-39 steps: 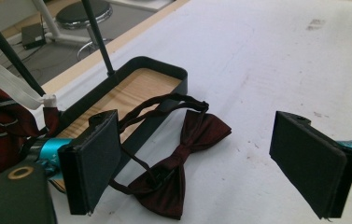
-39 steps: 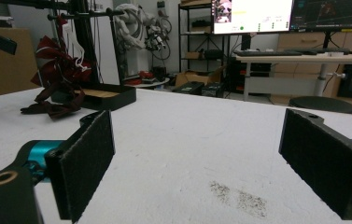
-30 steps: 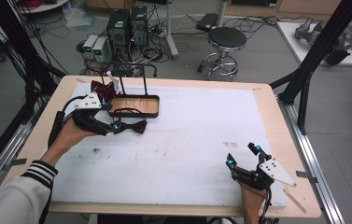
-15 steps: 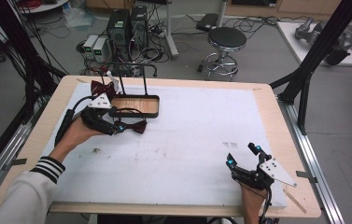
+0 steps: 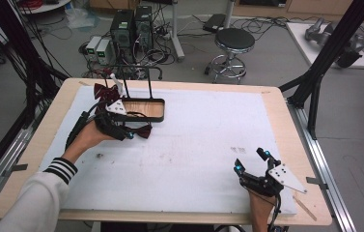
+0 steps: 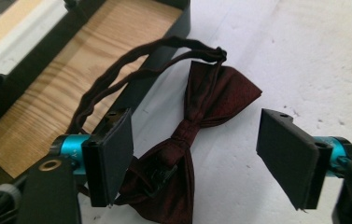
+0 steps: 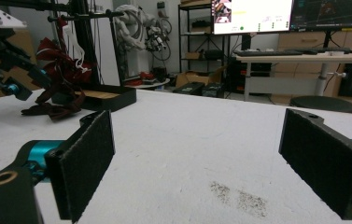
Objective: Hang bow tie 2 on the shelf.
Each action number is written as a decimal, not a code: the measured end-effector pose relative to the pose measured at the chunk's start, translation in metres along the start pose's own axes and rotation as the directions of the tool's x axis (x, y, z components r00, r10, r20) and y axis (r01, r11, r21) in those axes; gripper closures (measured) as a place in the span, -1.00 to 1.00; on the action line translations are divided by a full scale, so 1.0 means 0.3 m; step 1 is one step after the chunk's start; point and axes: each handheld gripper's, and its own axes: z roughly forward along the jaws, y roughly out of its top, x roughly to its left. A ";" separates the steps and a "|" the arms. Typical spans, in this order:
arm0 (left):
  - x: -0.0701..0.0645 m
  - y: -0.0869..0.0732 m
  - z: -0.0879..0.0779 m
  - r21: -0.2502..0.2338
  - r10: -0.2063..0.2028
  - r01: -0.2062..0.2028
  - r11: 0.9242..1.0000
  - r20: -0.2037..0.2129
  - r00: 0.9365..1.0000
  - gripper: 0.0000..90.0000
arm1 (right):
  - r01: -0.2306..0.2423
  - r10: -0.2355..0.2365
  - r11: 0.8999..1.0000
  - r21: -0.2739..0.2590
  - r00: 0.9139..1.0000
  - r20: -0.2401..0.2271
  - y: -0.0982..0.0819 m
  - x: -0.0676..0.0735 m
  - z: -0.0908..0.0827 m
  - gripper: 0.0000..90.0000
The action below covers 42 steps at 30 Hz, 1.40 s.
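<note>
Writing on the monitor [image 7: 250, 14] behind the bow tie [image 7: 52, 109] is unreadable.

left gripper [image 5: 130, 133] | moved down over bow tie [image 6: 183, 140] | fingers closing, not pressing it

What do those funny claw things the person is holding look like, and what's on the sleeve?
Both the left gripper and the right gripper are black with turquoise joints, flat black pads, a grey three-cornered plate and a trailing black cable. The left arm's sleeve is white with a black-striped cuff.
</note>
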 end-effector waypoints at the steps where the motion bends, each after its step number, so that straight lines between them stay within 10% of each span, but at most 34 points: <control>1: 0.000 0.001 0.007 0.007 -0.002 0.002 1.000 -0.003 1.000 -0.38 | -0.001 0.001 1.000 0.000 1.000 -0.001 0.000 0.000 0.000 -0.79; 31: 0.012 0.015 0.101 0.160 0.023 -0.018 0.987 -0.031 0.999 -0.05 | -0.005 0.005 1.000 -0.004 1.000 -0.003 0.000 -0.004 -0.002 -0.79; 42: 0.014 0.009 0.115 0.188 0.015 -0.013 0.982 -0.008 1.000 0.35 | -0.013 0.013 1.000 -0.004 1.000 -0.003 0.000 -0.004 -0.002 -0.79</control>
